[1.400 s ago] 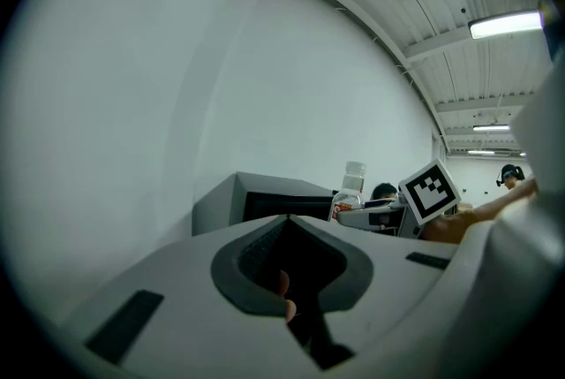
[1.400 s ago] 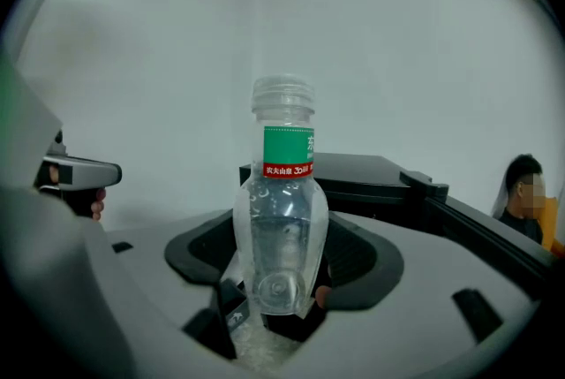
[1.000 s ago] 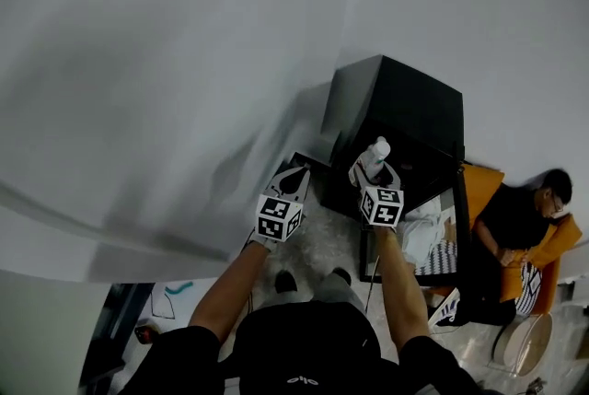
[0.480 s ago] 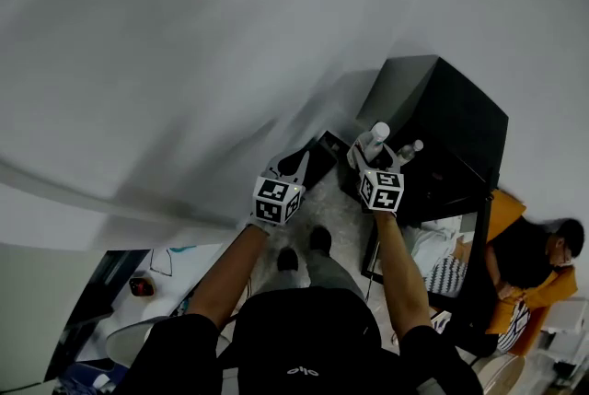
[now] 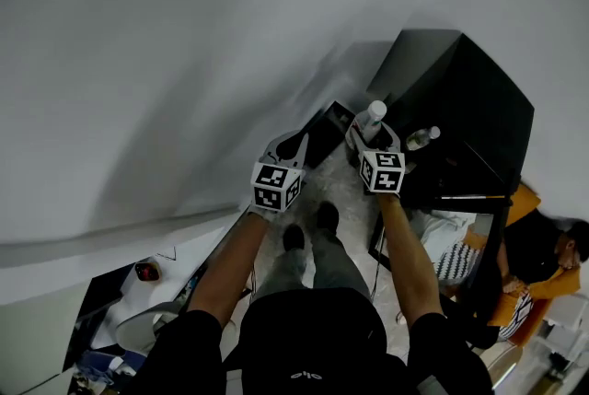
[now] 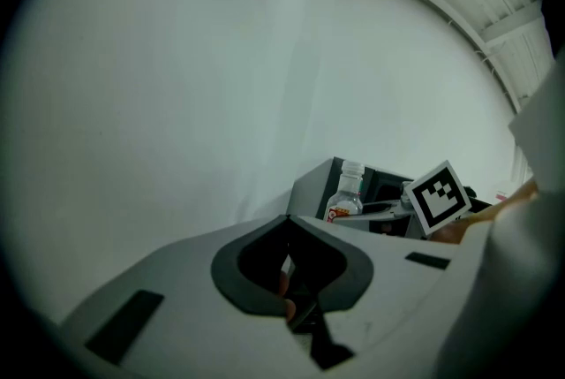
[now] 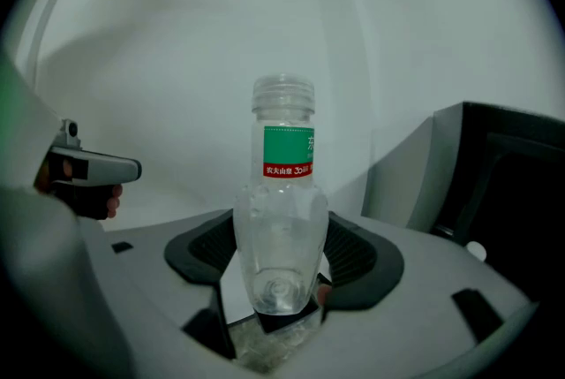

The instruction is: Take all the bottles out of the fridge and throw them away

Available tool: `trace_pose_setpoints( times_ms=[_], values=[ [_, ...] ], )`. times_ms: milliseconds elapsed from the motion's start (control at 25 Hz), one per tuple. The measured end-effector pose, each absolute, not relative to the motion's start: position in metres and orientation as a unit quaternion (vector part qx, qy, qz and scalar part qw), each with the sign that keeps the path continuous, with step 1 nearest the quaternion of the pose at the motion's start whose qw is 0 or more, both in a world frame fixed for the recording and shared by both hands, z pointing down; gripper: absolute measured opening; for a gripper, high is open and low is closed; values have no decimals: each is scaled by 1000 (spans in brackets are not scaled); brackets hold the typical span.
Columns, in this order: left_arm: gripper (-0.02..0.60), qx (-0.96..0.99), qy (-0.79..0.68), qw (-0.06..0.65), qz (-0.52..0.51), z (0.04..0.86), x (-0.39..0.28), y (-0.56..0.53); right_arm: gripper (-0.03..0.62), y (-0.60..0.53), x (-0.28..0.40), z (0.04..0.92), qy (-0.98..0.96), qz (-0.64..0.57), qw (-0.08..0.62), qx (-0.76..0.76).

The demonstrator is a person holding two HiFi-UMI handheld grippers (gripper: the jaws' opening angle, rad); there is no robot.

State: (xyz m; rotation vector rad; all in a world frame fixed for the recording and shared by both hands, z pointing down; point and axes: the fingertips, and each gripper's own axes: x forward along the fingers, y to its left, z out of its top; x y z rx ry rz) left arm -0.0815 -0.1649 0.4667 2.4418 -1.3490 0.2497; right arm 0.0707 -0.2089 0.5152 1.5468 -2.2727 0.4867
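Between the right gripper's (image 7: 282, 238) two ribbed dark pads stands one clear plastic bottle (image 7: 287, 155), pinched low on its rounded body. Its long axis runs upright, pale screw cap on top, with a green label and a red band round the neck. Two bottles show in the head view: this one and a second bottle (image 5: 421, 139) lying slanted at the single boxy black fridge (image 5: 460, 89). The left gripper (image 6: 289, 223) has its smooth grey jaws pressed together on nothing.
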Motion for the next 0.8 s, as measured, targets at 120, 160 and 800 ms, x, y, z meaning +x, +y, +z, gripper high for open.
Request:
trace_pose_setpoints(
  times_ms=[120,160,800],
  values=[
    [0,860,-469,178,100,495,-80,-179,304,-225,67,546,-802,183,179,539],
    [0,860,-466,178,105,505,-80,-183,304,-230,66,556,-803,187,181,536],
    [0,858,-449,207,136,677,-72,-201,304,-247,38,756,-815,228,203,492]
  ],
)
